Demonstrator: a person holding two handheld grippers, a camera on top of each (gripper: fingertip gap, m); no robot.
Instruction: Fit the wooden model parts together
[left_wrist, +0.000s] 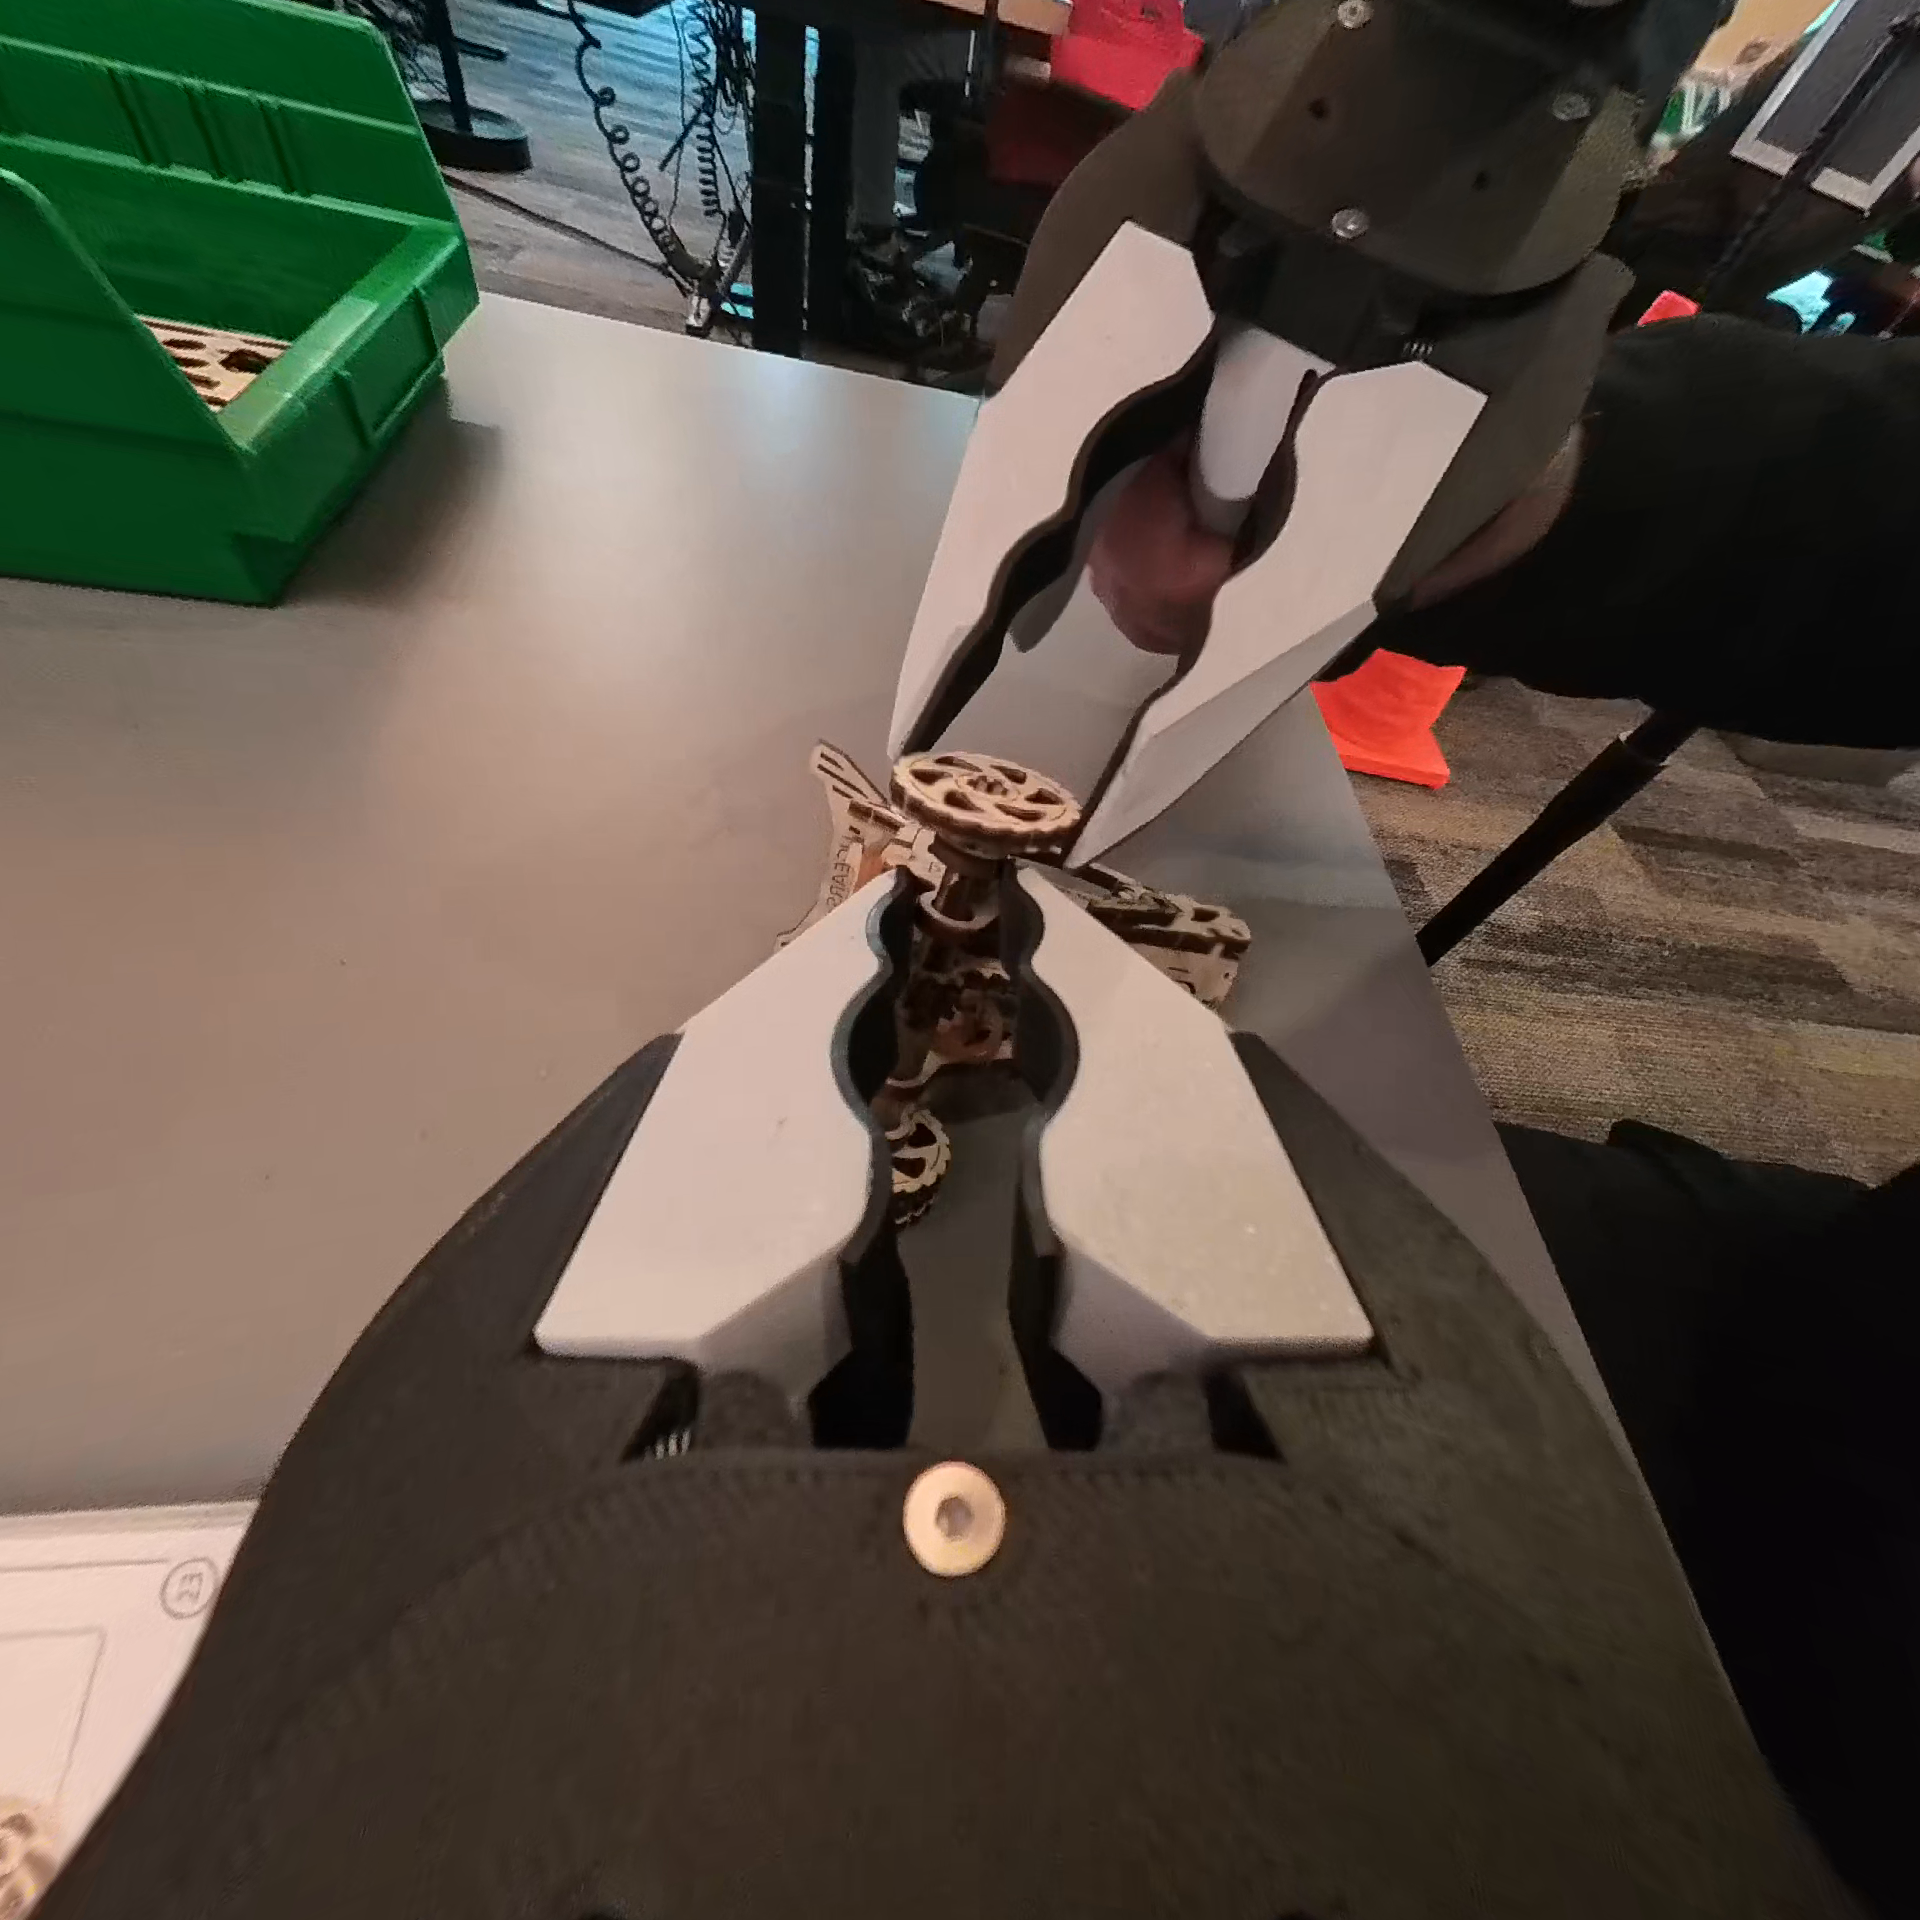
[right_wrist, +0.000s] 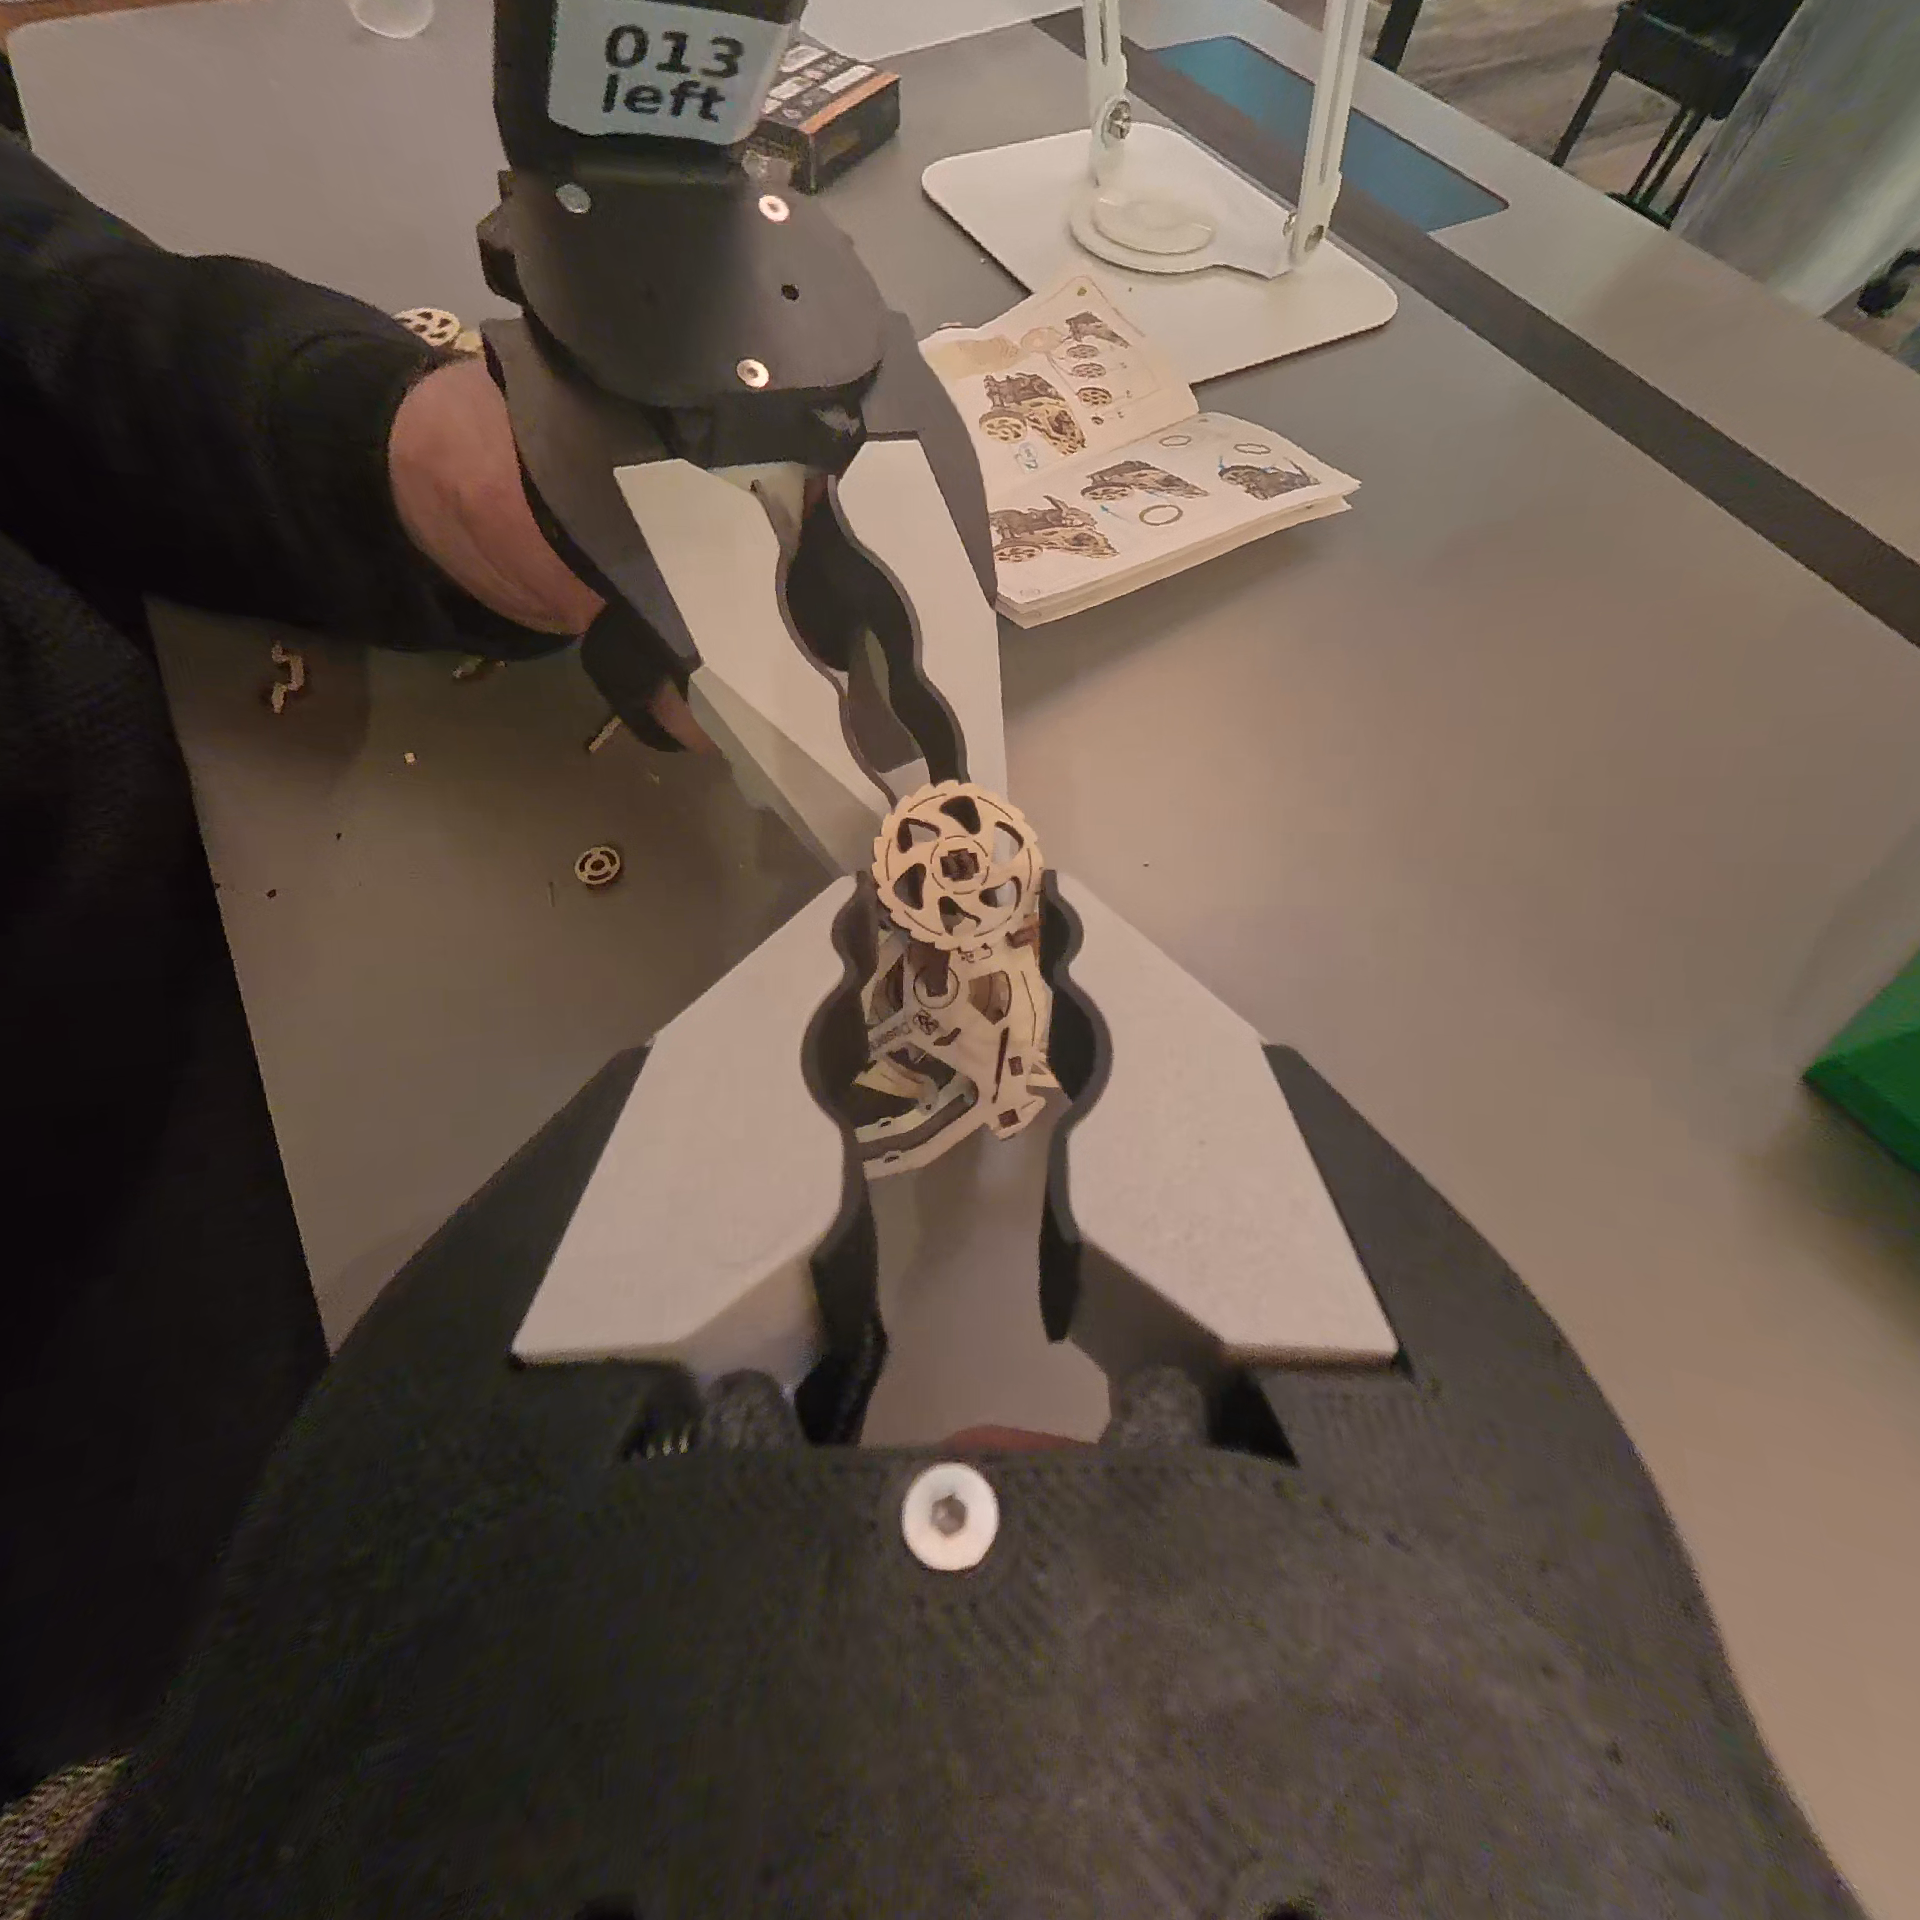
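Here we pinch the wooden model (left_wrist: 951, 997) in both grippers, left gripper (left_wrist: 956, 883) and right gripper (right_wrist: 951, 894), each narrowed around it, beside the green bin (left_wrist: 208, 312).

Two grippers (left_wrist: 961, 883) (right_wrist: 951, 894), one wooden model (right_wrist: 956, 987), one green bin (left_wrist: 208, 343), one instruction booklet (right_wrist: 1132, 457), one white lamp base (right_wrist: 1164, 239), one loose wooden ring (right_wrist: 601, 865).

We are seeing the pale wooden model (right_wrist: 961, 1023) standing upright near the table's (left_wrist: 416, 935) corner, toothed wheel (right_wrist: 957, 865) sitting on top.

2 wrist views face each other, close, sharing wooden model (left_wrist: 961, 914) (right_wrist: 956, 977).
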